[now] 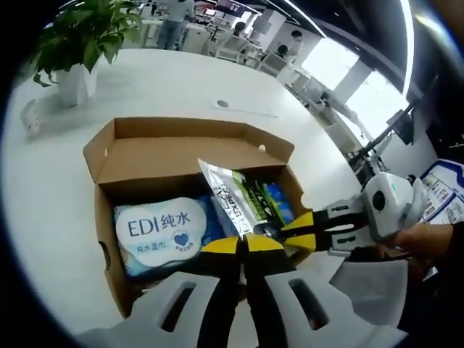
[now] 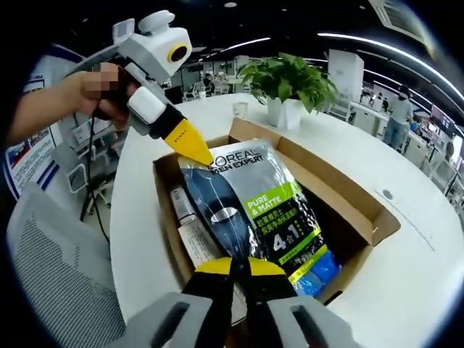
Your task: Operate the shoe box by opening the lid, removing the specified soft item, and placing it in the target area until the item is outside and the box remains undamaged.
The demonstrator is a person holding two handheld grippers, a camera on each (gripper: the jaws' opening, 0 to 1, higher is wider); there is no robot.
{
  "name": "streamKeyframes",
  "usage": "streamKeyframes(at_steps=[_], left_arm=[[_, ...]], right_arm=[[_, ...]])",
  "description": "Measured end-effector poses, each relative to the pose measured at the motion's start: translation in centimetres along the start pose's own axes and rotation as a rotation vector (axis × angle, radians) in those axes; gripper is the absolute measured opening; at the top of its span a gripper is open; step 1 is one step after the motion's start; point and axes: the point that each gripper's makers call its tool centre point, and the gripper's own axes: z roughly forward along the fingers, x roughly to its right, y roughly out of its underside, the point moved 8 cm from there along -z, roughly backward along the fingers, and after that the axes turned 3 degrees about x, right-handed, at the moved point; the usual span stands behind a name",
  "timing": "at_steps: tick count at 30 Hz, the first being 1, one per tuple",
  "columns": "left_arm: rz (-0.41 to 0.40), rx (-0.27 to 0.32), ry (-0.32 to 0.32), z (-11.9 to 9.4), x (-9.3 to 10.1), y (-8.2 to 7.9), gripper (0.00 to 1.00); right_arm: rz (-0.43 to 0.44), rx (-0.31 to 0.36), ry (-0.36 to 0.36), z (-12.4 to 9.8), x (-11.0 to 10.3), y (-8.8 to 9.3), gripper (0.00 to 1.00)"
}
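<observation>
- Gripping the pouch (image 2: 250, 210) at two ends, both tongs hold it tilted above the open shoe box (image 1: 156, 156) at frame centre.
- Right tongs (image 2: 239, 267) are clamped on its lower edge; left tongs (image 2: 194, 148) pinch its top corner.
- A wet-wipes pack (image 1: 163, 230) lies inside the box on the white desk (image 1: 181, 87), with a potted plant (image 1: 80, 43) at upper left.

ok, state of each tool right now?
Left tool: shut on the pouch, at its lower edge.
Right tool: shut on the same pouch, lifted over the open box.
</observation>
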Motion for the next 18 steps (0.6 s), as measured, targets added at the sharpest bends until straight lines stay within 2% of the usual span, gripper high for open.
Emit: streamKeyframes(at_steps=[1, 18], left_arm=[[-0.002, -0.004, 0.002, 0.0, 0.0, 0.0, 0.0], [0.039, 0.042, 0.027, -1.4, 1.1, -0.7, 0.0]], right_arm=[[-0.014, 0.017, 0.03, 0.0, 0.4, -0.2, 0.0], [0.02, 0.037, 0.009, -0.8, -0.2, -1.0, 0.0]])
